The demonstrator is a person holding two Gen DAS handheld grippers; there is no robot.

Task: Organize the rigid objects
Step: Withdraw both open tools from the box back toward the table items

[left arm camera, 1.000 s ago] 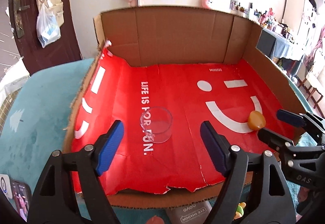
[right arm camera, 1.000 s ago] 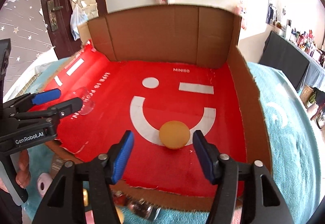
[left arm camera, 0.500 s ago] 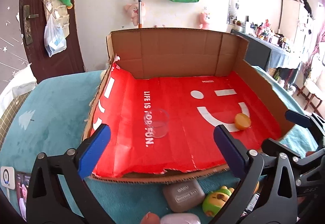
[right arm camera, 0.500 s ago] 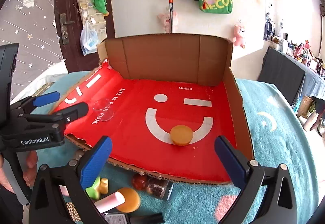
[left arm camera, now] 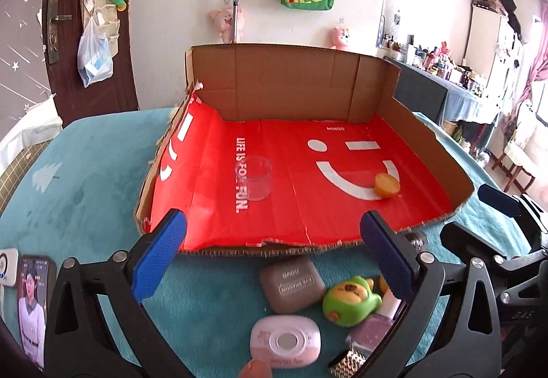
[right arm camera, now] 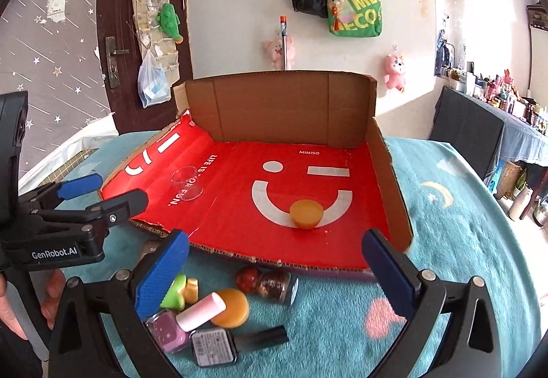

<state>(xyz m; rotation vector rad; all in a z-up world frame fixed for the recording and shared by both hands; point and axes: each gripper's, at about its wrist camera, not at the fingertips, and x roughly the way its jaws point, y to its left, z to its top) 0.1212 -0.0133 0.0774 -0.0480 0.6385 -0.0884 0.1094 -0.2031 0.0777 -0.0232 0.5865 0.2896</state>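
Both claws have drawn back from the tray and their jaws have just been opening, nothing between them. Left wrist view: the left claw (left arm camera: pixel 274 249) gapes wide over the worktop (left arm camera: pixel 85 172); the clear cup (left arm camera: pixel 257 177) and orange puck (left arm camera: pixel 387 185) sit apart in the tray (left arm camera: pixel 291 93). Right wrist view: the right claw (right arm camera: pixel 274 263) is equally wide and empty above loose bottles (right arm camera: pixel 212 342); the puck (right arm camera: pixel 306 213) rests on the white smile.

My left gripper (left arm camera: pixel 272 253) hangs wide, jaws just opened, nothing between. Ahead: cardboard tray (left arm camera: pixel 294 90), red liner; clear cup (left arm camera: pixel 257 177) left, orange puck (left arm camera: pixel 387 184) right, well apart. Grey case (left arm camera: pixel 291 283), green toy (left arm camera: pixel 349 301) on bench.
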